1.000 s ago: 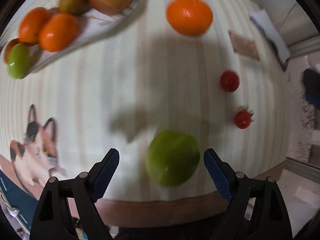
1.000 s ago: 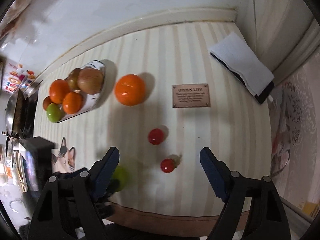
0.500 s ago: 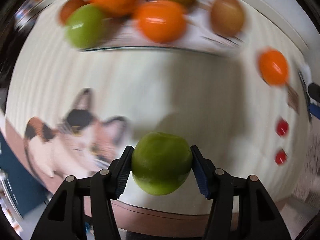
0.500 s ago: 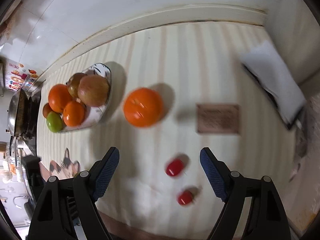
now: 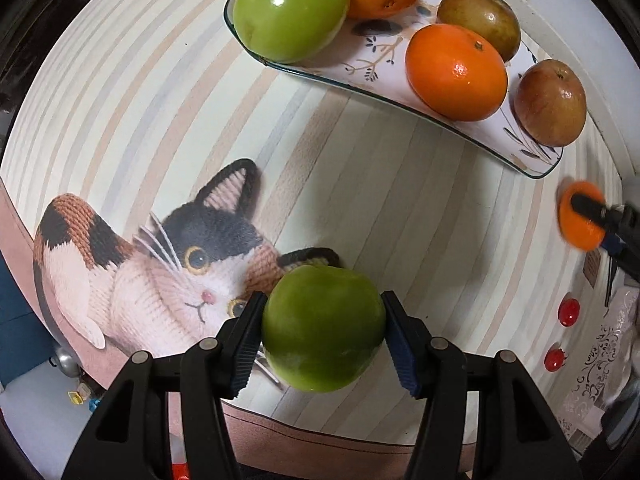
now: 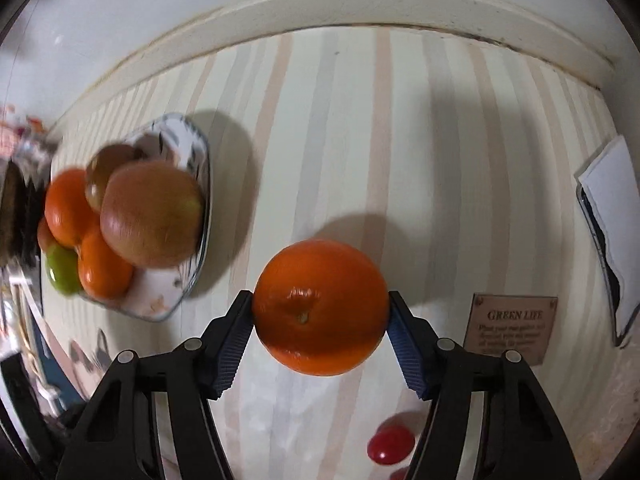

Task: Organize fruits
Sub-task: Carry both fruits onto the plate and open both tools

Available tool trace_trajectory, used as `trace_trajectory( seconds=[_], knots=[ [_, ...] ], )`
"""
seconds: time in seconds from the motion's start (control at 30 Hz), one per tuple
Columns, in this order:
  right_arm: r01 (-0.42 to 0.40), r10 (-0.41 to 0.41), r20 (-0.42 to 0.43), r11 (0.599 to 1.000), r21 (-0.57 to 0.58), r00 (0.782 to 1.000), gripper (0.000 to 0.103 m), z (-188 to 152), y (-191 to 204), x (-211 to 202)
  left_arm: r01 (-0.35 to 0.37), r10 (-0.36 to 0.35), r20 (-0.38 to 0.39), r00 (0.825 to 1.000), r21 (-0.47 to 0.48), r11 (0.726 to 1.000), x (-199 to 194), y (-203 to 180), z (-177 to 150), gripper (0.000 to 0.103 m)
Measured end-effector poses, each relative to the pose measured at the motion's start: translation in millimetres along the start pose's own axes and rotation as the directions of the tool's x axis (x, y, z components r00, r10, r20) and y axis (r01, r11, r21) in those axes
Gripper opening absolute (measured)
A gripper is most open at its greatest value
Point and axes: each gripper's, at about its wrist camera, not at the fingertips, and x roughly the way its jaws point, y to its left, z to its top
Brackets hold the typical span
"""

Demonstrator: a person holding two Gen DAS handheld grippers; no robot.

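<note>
My left gripper is shut on a green apple and holds it above the striped table near the cat picture. The white patterned plate ahead holds another green apple, oranges and brownish apples. My right gripper is shut on a large orange; it also shows at the right edge of the left wrist view. The plate lies to its left. Two small red tomatoes lie on the table.
A cat picture lies on the table at the left. A brown "Green Life" sign and a white paper over a dark device lie at the right. A wall runs along the table's far edge.
My left gripper closed on the green apple, lifted it and swung left toward the plate. My right gripper moved forward and closed on the large orange.
</note>
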Motion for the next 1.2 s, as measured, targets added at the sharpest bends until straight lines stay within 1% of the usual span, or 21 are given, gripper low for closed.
trace_trajectory(
  seconds=[0.07, 0.1, 0.17, 0.2, 0.23, 0.3, 0.43, 0.53, 0.6, 0.7, 0.73, 0.8, 0.83, 0.87, 0.97, 1.03, 1.1, 1.2],
  knots=[
    [-0.021, 0.020, -0.033, 0.999, -0.041, 0.999, 0.068, -13.8, 11.3, 2.4, 0.012, -0.012, -0.010, 1.000, -0.005, 1.000, -0.1, -0.5, -1.1, 0.055],
    [-0.030, 0.026, -0.050, 0.997, -0.072, 0.998, 0.068, -24.9, 19.9, 3.7, 0.017, -0.017, -0.014, 1.000, -0.004, 1.000, -2.8, 6.8, -0.2, 0.055],
    [-0.048, 0.039, -0.082, 0.993, -0.112, 0.996, 0.068, -44.3, 32.1, 6.9, 0.025, -0.025, -0.019, 1.000, 0.000, 1.000, -2.6, 8.4, 0.2, 0.055],
    [-0.063, 0.051, -0.099, 0.990, -0.124, 0.994, 0.068, -55.3, 37.9, 9.3, 0.028, -0.028, -0.022, 0.999, 0.002, 1.000, 3.6, 23.4, 4.3, 0.055],
    [-0.069, 0.055, -0.108, 0.989, -0.132, 0.993, 0.068, -62.7, 42.5, 11.8, 0.027, -0.027, -0.026, 0.999, 0.007, 1.000, 3.8, 30.9, 16.1, 0.055],
    [-0.053, 0.039, -0.092, 0.986, -0.160, 0.995, 0.068, -74.1, 51.5, 12.1, 0.021, -0.020, -0.022, 1.000, 0.016, 1.000, 5.2, 31.9, 18.6, 0.055],
    [-0.045, 0.035, -0.067, 0.988, -0.149, 0.997, 0.068, -75.2, 56.1, 11.2, -0.023, 0.023, 0.000, 1.000, 0.044, 0.999, 3.8, 22.3, 14.0, 0.054],
    [-0.050, 0.041, -0.063, 0.989, -0.142, 0.997, 0.068, -71.7, 53.1, 8.3, -0.018, 0.016, 0.017, 1.000, 0.067, 0.998, -3.4, 15.3, 13.2, 0.054],
    [-0.050, 0.043, -0.052, 0.989, -0.138, 0.998, 0.068, -65.3, 49.7, 3.5, -0.003, 0.001, 0.029, 1.000, 0.075, 0.997, -15.5, 9.4, 14.3, 0.054],
    [-0.102, 0.098, -0.040, 0.990, -0.102, 0.994, 0.068, -57.7, 41.6, -10.3, 0.044, -0.049, 0.064, 0.997, 0.080, 0.996, -41.6, 1.5, 23.4, 0.054],
    [-0.116, 0.114, -0.031, 0.989, -0.093, 0.993, 0.068, -54.2, 41.4, -15.6, 0.061, -0.069, 0.087, 0.994, 0.085, 0.994, -55.0, -2.5, 29.8, 0.054],
    [-0.153, 0.153, -0.008, 0.985, -0.080, 0.988, 0.068, -44.2, 40.3, -31.0, 0.083, -0.095, 0.124, 0.988, 0.099, 0.992, -76.4, -10.3, 43.4, 0.054],
    [-0.165, 0.166, 0.034, 0.985, -0.044, 0.985, 0.068, -37.9, 40.5, -41.0, 0.087, -0.101, 0.136, 0.986, 0.107, 0.990, -81.7, -13.3, 47.4, 0.054],
    [-0.177, 0.180, 0.049, 0.983, -0.046, 0.983, 0.068, -28.6, 45.8, -48.6, 0.090, -0.108, 0.156, 0.982, 0.116, 0.989, -91.4, -18.0, 57.3, 0.054],
    [-0.202, 0.207, 0.094, 0.978, -0.062, 0.974, 0.068, 2.5, 57.7, -70.8, 0.060, -0.089, 0.208, 0.974, 0.143, 0.988, -109.8, -32.7, 87.3, 0.054],
    [-0.192, 0.201, 0.127, 0.979, -0.074, 0.971, 0.068, 23.0, 59.9, -83.2, 0.038, -0.073, 0.225, 0.972, 0.155, 0.987, -111.1, -40.5, 105.9, 0.054],
    [-0.174, 0.184, 0.147, 0.982, -0.073, 0.972, 0.068, 45.9, 64.6, -86.0, 0.030, -0.067, 0.223, 0.973, 0.168, 0.985, -107.1, -44.4, 119.4, 0.055],
    [-0.179, 0.185, 0.137, 0.982, -0.052, 0.973, 0.068, 83.2, 67.1, -81.1, 0.015, -0.051, 0.205, 0.977, 0.174, 0.985, -92.3, -48.3, 139.8, 0.055]
  ],
)
